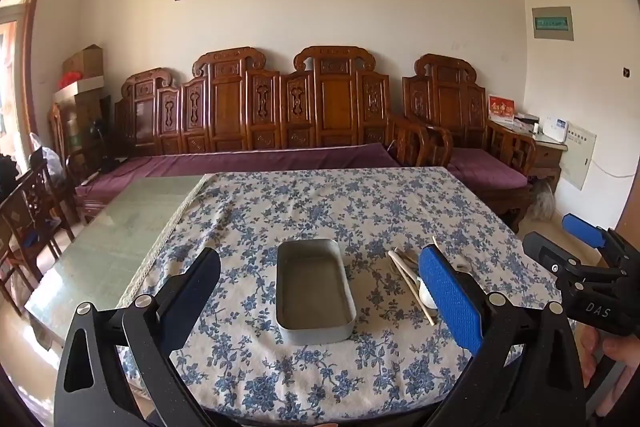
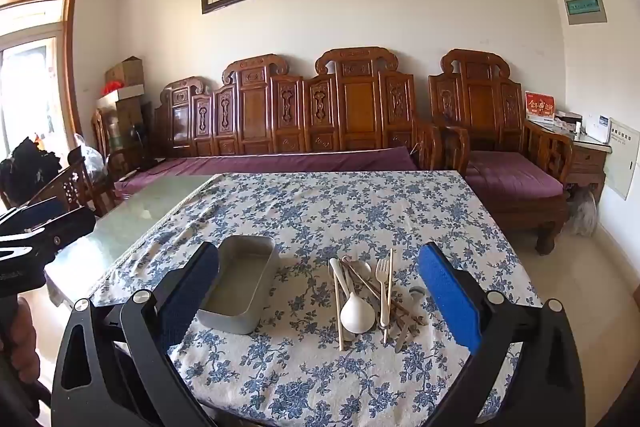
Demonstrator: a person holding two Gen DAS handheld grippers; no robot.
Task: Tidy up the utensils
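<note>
An empty rectangular metal tin (image 1: 316,291) lies on the flowered tablecloth (image 1: 320,211), straight ahead between the wide-apart fingers of my left gripper (image 1: 320,303), which is open and holds nothing. To the tin's right lies a pile of utensils (image 1: 404,271), partly hidden by my blue finger pad. In the right wrist view the pile (image 2: 372,295) shows a white spoon (image 2: 358,311), a white fork (image 2: 384,279), pale chopsticks (image 2: 340,307) and metal pieces. My right gripper (image 2: 320,303) hovers open before the pile, with the tin (image 2: 240,283) at its left finger.
The cloth leaves a bare glass strip of table (image 1: 104,239) on the left. A carved wooden sofa (image 1: 256,115) with purple cushions stands behind the table, and wooden chairs (image 1: 32,211) stand at the left. The other gripper shows at each view's edge.
</note>
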